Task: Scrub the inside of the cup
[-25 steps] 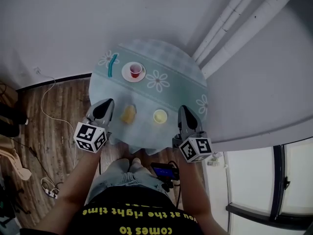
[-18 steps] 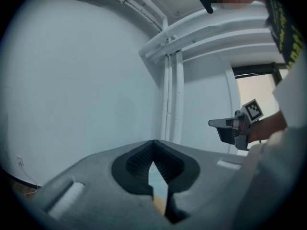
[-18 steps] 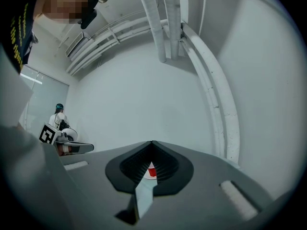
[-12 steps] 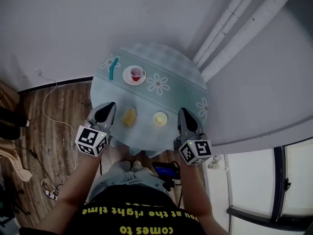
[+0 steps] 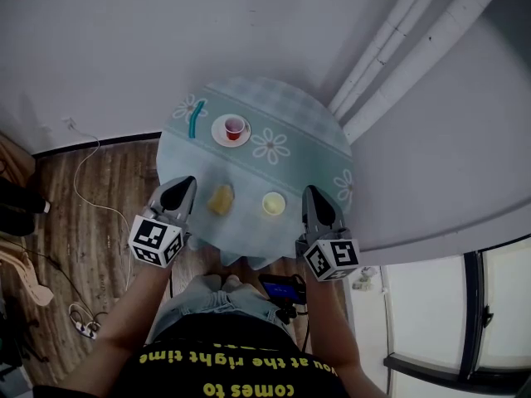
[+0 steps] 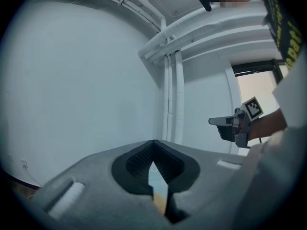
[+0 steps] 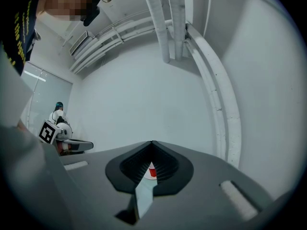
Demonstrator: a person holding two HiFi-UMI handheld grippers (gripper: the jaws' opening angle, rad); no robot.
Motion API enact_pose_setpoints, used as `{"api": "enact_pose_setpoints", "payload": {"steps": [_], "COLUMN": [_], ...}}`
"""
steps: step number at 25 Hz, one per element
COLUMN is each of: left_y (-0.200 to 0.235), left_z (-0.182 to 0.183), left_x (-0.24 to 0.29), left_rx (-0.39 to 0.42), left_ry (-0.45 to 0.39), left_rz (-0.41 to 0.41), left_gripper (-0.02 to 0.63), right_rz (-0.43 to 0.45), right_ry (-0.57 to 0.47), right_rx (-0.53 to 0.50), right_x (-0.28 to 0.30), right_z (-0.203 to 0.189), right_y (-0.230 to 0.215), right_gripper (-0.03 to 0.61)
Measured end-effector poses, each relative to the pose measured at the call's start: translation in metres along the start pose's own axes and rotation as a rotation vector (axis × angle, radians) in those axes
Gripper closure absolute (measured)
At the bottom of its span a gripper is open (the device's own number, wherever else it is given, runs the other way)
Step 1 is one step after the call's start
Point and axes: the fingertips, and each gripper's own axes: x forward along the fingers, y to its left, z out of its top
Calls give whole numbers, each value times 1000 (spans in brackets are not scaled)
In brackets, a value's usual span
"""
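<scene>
While left tongs [image 5: 183, 182] and right tongs [image 5: 314, 192] hang closed and empty, red cup [image 5: 235, 126] well ahead, across the table [image 5: 292, 113].

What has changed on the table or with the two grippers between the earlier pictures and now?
Nothing visibly changed. Both the left hand-held gripper and the right hand-held gripper are shut and empty at the near edge of the table; the red cup sits on its saucer, untouched.

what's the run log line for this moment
stage: not started | left gripper: shut, empty | right gripper: shut, empty | red cup: upright on saucer, untouched | teal brush: on table
</scene>
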Motion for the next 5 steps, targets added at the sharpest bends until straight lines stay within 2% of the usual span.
{"api": "enact_pose_setpoints", "payload": {"steps": [5], "left_y": [2], "left_z": [2], "left_x": [-3], "left_rx": [1], "left_ry": [6], "left_rz": [3], "left_gripper": [614], "right_rz": [-4], "right_ry": [-1], "right_rx": [-2], "right_x": [0], "right_z": [2], "right_y": [1], "right_gripper": [572]}}
